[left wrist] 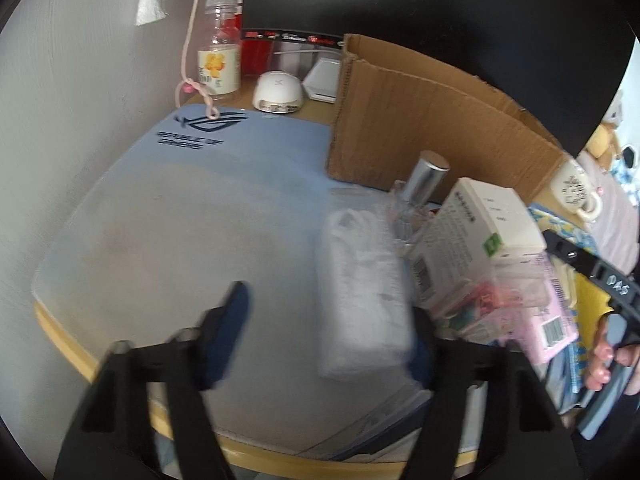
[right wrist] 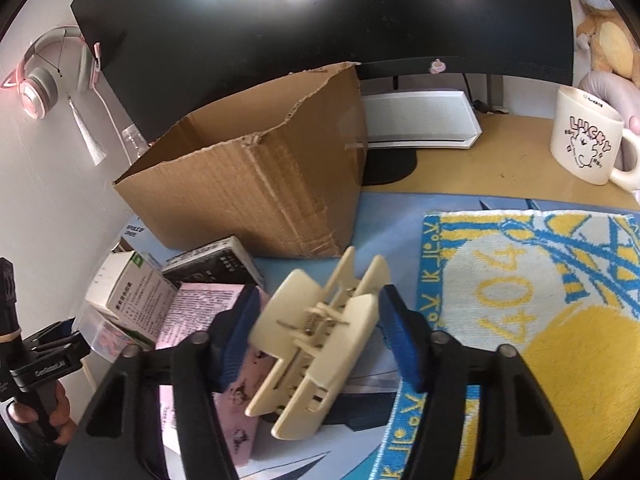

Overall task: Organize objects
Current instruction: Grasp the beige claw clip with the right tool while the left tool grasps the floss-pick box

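Your right tool (right wrist: 314, 344) is clamped on the cream hair claw (right wrist: 316, 340), long axis tilted, teeth end toward the cardboard box (right wrist: 256, 192). Your left tool (left wrist: 326, 332) is spread wide beside the white packet (left wrist: 360, 292).

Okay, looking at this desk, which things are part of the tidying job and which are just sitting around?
Job in hand:
cream hair claw, between the right hand-held gripper fingers
white packet, by the left hand-held gripper
cardboard box
small boxes

Lying about:
monitor
mug
headphones
bottle

Both wrist views look down closely along their fingers, sharing the cardboard box (left wrist: 420, 120) (right wrist: 256, 184)
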A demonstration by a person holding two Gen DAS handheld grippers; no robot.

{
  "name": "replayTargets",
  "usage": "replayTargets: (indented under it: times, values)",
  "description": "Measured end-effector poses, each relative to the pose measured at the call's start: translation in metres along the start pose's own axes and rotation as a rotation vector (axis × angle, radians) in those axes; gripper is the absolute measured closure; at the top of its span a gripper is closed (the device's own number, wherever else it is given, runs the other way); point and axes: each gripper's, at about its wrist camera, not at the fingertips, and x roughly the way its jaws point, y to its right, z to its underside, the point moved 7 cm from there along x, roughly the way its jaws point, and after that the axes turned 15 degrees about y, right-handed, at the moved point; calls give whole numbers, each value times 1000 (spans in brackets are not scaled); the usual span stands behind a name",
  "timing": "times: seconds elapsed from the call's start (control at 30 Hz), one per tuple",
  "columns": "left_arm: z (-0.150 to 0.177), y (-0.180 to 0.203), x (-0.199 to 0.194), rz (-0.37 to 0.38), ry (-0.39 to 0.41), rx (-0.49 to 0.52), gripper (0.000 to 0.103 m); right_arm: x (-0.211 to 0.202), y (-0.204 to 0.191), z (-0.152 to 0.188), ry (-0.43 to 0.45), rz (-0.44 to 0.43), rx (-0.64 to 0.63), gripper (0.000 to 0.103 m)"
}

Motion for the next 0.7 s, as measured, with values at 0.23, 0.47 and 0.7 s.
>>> replayTargets:
  times: [0.23,0.47,0.7]
  values:
    - [-8,-5,-7,-38,79,-18,69,2,-6,0,59,74,-54,51]
    - [-9,-8,-9,-18,98,-19,74,-5,-17,-5,95,19,-59,60]
    - [-17,-12,-15,-36,152,-28,74,-17,-25,-14,114,-20,-53,61]
